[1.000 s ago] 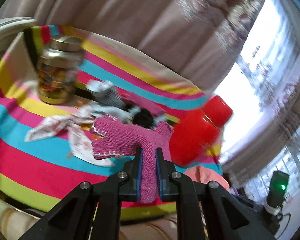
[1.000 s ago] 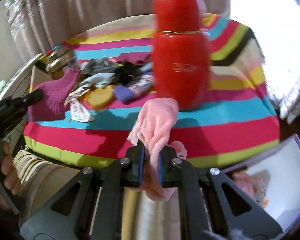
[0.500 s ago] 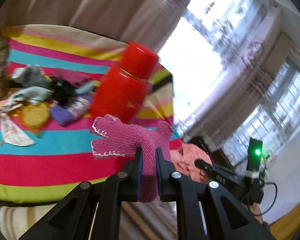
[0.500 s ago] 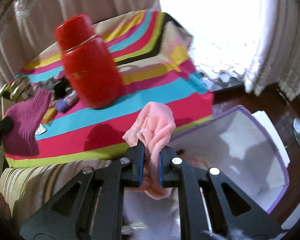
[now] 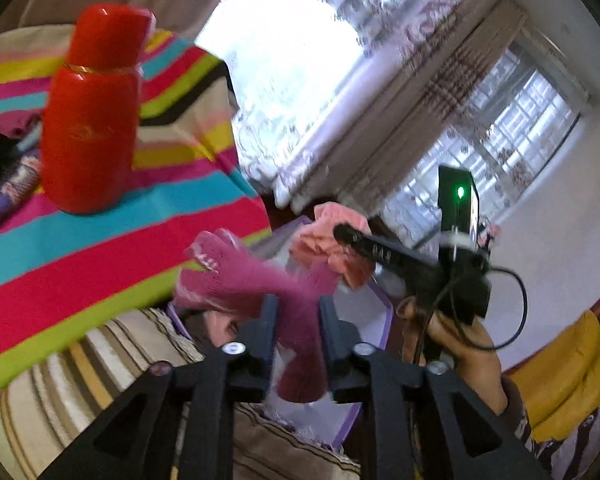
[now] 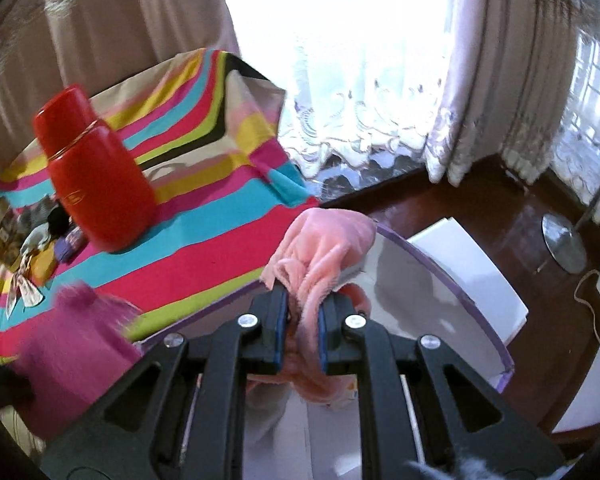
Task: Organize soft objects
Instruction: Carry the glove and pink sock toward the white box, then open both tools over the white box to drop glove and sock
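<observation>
Both gloves now swung off the table toward the purple-rimmed box; no writing legible.

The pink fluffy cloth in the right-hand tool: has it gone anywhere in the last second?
Yes. The pink fluffy cloth, held by the right gripper, was in front of the striped table and red flask; now it's rightward, over the purple-rimmed box.

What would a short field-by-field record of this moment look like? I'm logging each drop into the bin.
left gripper: shut on magenta knit glove
right gripper: shut on pink fleece cloth
bin: white box with purple rim, below both grippers, beside the table
table cover: striped cloth
on table: red flask, upright; small pile of soft items behind it
release: not yet done
</observation>
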Tool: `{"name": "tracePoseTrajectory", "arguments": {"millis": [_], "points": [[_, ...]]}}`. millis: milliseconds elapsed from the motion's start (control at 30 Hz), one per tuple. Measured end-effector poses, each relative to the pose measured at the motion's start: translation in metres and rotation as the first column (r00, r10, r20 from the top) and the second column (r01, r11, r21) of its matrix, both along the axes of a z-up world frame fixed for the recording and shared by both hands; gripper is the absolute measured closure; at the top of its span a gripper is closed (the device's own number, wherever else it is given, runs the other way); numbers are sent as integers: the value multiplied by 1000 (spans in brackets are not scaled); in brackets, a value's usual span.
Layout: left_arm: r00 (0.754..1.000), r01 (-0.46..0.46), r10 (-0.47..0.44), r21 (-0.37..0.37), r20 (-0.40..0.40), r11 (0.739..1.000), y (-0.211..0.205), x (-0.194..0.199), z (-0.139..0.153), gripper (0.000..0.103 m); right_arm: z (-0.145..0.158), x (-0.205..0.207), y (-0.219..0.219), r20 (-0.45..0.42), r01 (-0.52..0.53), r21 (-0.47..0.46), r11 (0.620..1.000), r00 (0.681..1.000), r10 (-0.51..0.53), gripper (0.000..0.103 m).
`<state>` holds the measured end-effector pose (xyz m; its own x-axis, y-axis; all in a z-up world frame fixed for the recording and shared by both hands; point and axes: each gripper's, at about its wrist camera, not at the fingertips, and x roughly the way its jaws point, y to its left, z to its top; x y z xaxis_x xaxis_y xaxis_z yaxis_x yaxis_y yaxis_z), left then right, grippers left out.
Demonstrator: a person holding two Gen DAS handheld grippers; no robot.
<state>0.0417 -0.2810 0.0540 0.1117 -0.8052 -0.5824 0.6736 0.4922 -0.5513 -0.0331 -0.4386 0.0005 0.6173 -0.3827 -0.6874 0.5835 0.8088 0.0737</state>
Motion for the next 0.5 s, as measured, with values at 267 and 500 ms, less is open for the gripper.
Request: {"name": "tracePoseTrajectory", "arguments": {"millis": [267, 500], "points": [[999, -45, 45, 17, 1, 999, 11, 10, -3, 55, 0, 0, -4, -4, 27, -28, 999, 1000, -28, 31], [993, -100, 96, 49, 71, 994, 23, 14, 2, 55, -2, 10, 10, -9, -15, -50, 999, 1000, 15, 30]]}}
